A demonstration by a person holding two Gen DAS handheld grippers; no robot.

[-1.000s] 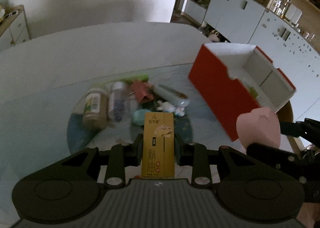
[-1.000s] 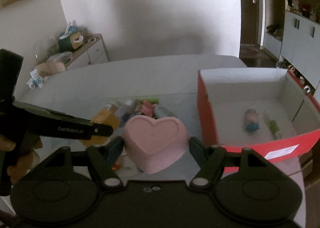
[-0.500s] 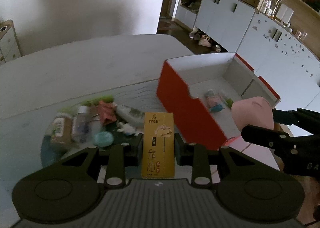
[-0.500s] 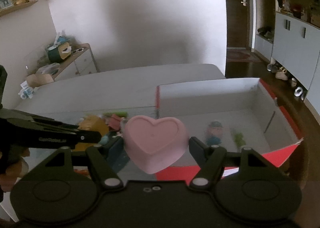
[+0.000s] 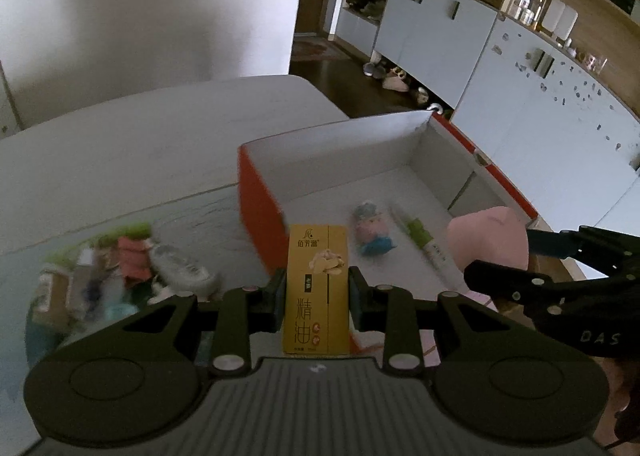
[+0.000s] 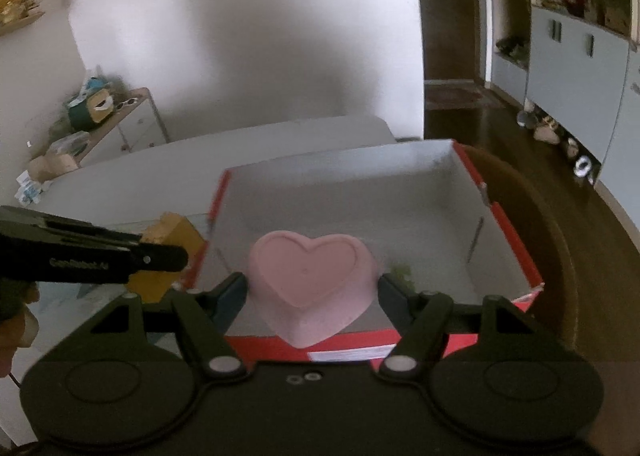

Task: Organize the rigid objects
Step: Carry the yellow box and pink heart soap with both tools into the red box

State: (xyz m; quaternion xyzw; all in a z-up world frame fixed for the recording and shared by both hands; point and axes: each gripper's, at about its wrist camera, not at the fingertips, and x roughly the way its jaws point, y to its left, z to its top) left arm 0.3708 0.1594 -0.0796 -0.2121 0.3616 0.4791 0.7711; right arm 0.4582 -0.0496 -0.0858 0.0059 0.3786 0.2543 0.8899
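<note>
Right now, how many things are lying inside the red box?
2 visible: a small toy figure on the red box floor and a green-labelled tube to its right. The held items may hide more.

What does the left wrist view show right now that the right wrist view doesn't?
Only the left wrist view shows the pile of small items left of the red box, plus the pink and blue toy and the green and white tube lying inside it. Only the right wrist view shows the heart dish's heart-shaped face and the side cabinet. Both show the red box, the yellow carton clamped in the left gripper, and the heart dish clamped in the right gripper.
</note>
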